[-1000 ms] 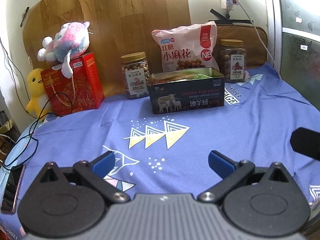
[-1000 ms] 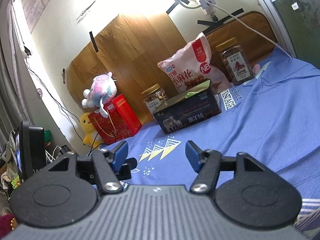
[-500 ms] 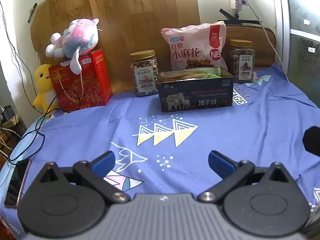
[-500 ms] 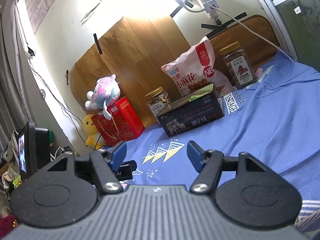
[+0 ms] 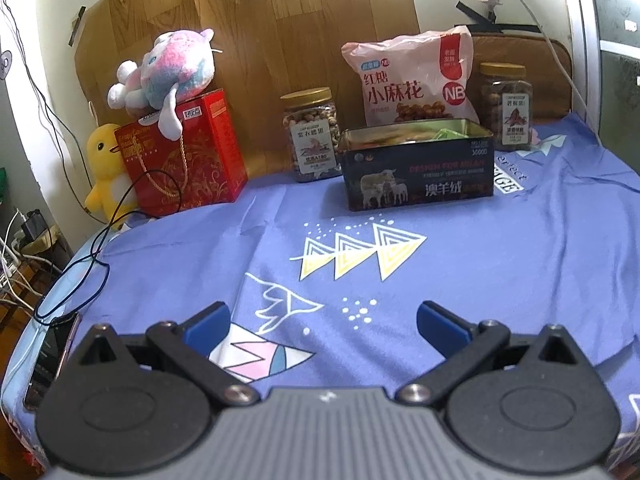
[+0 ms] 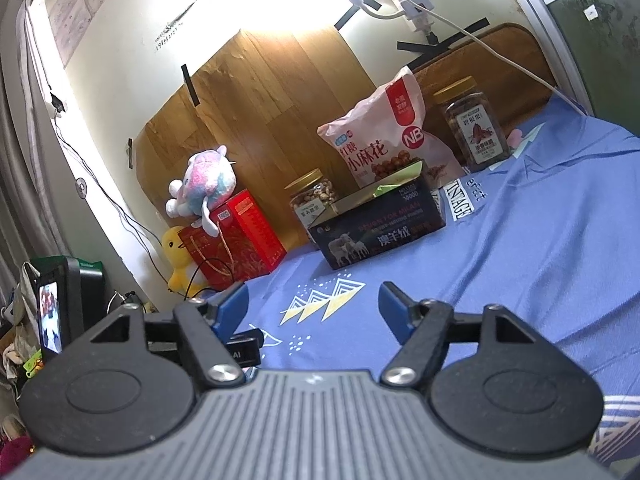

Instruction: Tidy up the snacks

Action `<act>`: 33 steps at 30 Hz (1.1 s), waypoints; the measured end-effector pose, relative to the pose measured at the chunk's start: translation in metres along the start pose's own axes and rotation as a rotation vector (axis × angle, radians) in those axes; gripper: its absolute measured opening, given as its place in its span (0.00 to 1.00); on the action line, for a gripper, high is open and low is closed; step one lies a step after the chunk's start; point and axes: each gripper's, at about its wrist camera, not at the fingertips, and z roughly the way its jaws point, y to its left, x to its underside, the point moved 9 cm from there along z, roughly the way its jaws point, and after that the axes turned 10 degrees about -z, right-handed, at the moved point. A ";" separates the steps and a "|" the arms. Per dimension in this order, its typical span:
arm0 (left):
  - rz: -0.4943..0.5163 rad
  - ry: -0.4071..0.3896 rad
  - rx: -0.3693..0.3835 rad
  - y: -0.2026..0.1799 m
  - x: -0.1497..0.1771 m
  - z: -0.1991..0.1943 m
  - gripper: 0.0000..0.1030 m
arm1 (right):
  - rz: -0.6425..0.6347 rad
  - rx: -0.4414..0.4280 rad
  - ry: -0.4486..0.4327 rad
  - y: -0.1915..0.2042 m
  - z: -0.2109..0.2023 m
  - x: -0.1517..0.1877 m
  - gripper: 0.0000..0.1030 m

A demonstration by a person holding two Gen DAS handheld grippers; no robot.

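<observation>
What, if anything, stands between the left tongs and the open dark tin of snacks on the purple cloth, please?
Nothing visible does. Between the left tongs, open and empty, and the dark tin lies only bare purple cloth with its printed triangles. The two jars and the pink snack bag stand behind or beside the tin, not before it.

Place: a lived-in room of a home, likely a bedroom or a corner of one.
Surface: a blue printed cotton cloth with triangles and lettering covers the table.
Toys: a pink-and-blue plush animal sits on a red gift box with a gold cord handle; a yellow plush duck stands beside it.
Wall: wood-grain panels are taped up with black tape; a white power strip hangs with its cable.
Corner clutter: loose cables, a small screen and a grey curtain at the left.
Food: two gold-lidded plastic nut jars and a pink snack bag stand at the back.
</observation>
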 end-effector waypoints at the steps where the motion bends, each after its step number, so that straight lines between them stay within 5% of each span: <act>1: 0.003 0.004 -0.004 0.000 0.002 0.001 1.00 | 0.002 0.001 0.002 0.000 0.000 0.001 0.72; 12: 0.019 0.047 -0.016 0.010 0.015 0.013 1.00 | -0.035 0.048 0.094 -0.004 0.016 0.017 0.74; 19: 0.028 0.048 -0.016 0.009 0.019 0.011 1.00 | -0.062 0.056 0.174 -0.004 0.025 0.032 0.85; 33: -0.016 0.080 -0.040 0.024 0.021 0.016 1.00 | -0.086 0.106 0.201 -0.010 0.031 0.038 0.93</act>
